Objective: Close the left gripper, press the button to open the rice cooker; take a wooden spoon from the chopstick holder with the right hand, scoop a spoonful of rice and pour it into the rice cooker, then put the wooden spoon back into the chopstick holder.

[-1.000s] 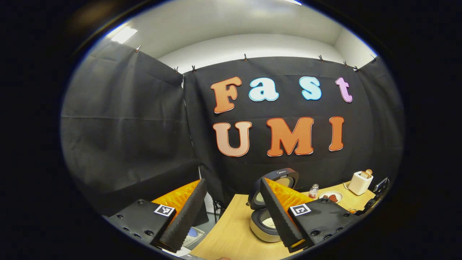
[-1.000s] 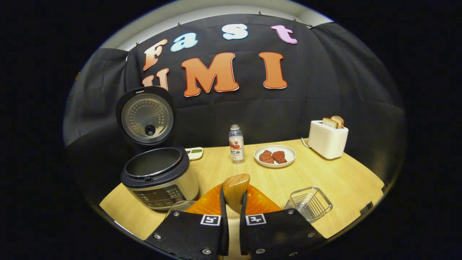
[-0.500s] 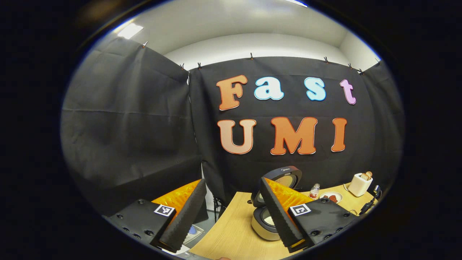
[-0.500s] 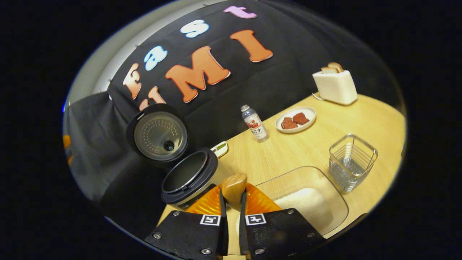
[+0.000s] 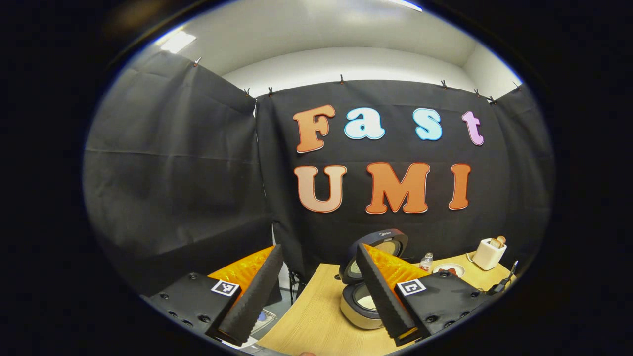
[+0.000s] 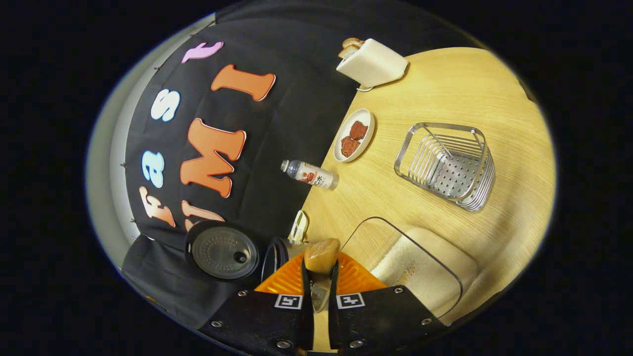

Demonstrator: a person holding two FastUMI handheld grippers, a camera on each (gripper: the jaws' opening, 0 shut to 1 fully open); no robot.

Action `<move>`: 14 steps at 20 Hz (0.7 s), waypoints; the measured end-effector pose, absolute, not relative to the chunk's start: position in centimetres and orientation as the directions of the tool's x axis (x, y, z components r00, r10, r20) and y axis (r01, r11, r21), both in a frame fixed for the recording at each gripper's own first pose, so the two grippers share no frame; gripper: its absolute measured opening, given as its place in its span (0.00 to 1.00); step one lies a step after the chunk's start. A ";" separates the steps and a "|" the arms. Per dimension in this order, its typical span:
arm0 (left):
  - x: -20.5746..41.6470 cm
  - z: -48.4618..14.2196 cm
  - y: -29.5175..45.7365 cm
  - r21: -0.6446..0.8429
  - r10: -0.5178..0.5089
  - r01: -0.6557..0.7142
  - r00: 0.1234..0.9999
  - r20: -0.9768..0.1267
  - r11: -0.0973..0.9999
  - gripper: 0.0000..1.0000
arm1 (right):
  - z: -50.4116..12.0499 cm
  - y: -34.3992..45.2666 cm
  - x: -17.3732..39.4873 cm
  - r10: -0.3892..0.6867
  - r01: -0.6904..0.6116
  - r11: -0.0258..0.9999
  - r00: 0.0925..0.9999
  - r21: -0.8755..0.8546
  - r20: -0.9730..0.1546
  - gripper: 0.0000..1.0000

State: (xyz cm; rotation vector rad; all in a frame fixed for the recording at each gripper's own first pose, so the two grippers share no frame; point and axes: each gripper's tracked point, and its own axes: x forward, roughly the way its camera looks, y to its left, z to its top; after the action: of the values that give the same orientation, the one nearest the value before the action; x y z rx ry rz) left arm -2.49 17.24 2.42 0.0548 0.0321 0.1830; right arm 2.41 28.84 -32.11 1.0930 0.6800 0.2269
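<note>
While the right gripper (image 6: pixel 320 284) tilts hard over, its two fingers are pinched tight on the wooden spoon (image 6: pixel 321 257), whose rounded, glossy tan wood pokes up between the fingertips. Just beyond and to the right of those fingers sits the clear rice container (image 6: pixel 420 267), white rice heaped inside. Left of the fingers is the rice cooker (image 6: pixel 277 254), lid (image 6: pixel 223 252) swung fully open, the lid's metal underside dotted with holes; most of the pot's body is hidden behind the fingers. A small white dish (image 6: pixel 298 227) lies just past the spoon's tip.

Farther off, the wire chopstick holder (image 6: pixel 447 165) stands on the pale wooden table (image 6: pixel 460 89), well apart from the spoon, with one thin utensil leaning in it. Beyond it: a water bottle (image 6: pixel 310 174), a white plate (image 6: pixel 346 143) carrying two reddish-brown pieces, and a white toaster (image 6: pixel 373 62) with bread sticking out.

Over on the other side, the left gripper (image 5: pixel 319 291) hangs with fingers spread wide, nothing between them. Past its right finger the rice cooker (image 5: pixel 363 304) shows again, open, something pale inside the pot. Black cloth walls in the booth, clipped along the top, white wall and ceiling light above.
</note>
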 end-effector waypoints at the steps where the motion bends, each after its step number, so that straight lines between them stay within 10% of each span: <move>1: -2.6 2.5 17.2 0.059 0.182 -0.180 0.983 -0.023 0.982 0.97 | -31.9 28.3 2.4 0.487 0.166 0.445 0.780 0.880 -0.394 0.11; 14: -2.6 3.1 16.4 0.071 0.178 -0.177 0.984 -0.003 0.982 0.97 | -29.8 24.4 2.4 0.455 0.300 0.308 0.787 0.903 -0.417 0.11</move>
State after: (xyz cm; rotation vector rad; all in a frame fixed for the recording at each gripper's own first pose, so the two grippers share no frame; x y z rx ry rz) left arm -2.60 16.45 3.14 0.0706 0.0091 0.1785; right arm 2.44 24.41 -29.78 1.2842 0.7057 0.1142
